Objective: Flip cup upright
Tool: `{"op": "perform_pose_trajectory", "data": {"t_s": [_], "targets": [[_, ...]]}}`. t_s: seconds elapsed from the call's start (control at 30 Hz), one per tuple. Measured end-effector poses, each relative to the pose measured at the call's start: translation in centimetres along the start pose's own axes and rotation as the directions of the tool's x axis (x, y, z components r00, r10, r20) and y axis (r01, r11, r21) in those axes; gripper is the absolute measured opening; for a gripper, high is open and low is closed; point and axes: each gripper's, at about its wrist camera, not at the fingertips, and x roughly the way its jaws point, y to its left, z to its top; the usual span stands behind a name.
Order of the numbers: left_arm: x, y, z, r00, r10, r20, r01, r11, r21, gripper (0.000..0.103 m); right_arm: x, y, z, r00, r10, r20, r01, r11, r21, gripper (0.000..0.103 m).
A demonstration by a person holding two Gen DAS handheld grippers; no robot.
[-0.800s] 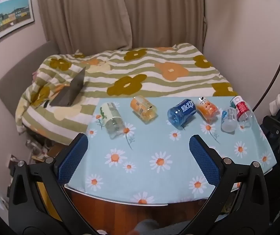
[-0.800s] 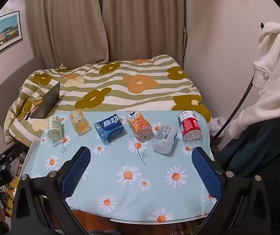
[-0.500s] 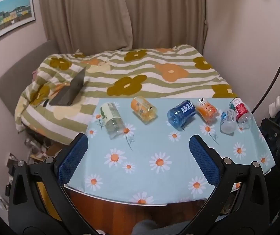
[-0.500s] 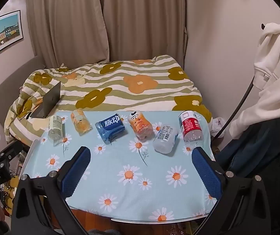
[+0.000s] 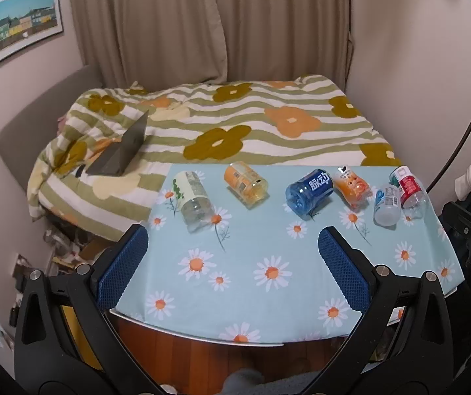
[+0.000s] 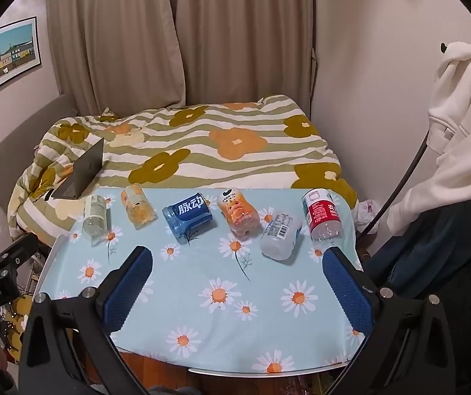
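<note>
Several cut-bottle cups lie on their sides in a row on the daisy-print table (image 5: 268, 296). From left: a pale green-label cup (image 5: 192, 199) (image 6: 94, 214), a yellow-orange cup (image 5: 246, 185) (image 6: 136, 208), a blue cup (image 5: 309, 191) (image 6: 187, 215), an orange cup (image 5: 352, 187) (image 6: 239, 215), a clear white-label cup (image 5: 387, 204) (image 6: 281, 235), and a red-label cup (image 5: 410, 191) (image 6: 323, 219). My left gripper (image 5: 234, 247) is open and empty above the table's near half. My right gripper (image 6: 237, 266) is open and empty, also short of the row.
A bed with a striped flower quilt (image 5: 235, 125) lies behind the table, with an open laptop (image 5: 122, 151) on it. White clothing (image 6: 459, 125) hangs at the right. Curtains (image 6: 183, 33) cover the back wall. The table's near edge (image 6: 268, 373) is below the grippers.
Both views have shifted slightly; the row of cups sits a little lower and nearer in the right wrist view. No cup has moved and both grippers stay open.
</note>
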Motion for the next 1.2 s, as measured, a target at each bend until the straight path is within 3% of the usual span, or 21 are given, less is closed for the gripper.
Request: {"op": "perform_pose_trajectory", "data": {"t_s": [1.2], "targets": [[0.12, 0.36, -0.51, 1.000, -0.003, -0.002, 0.003, 1.000, -0.005, 0.103, 0.20, 0.16, 0.02, 1.000, 0.003, -0.001, -0.003, 1.000, -0.002, 0.103]]}}
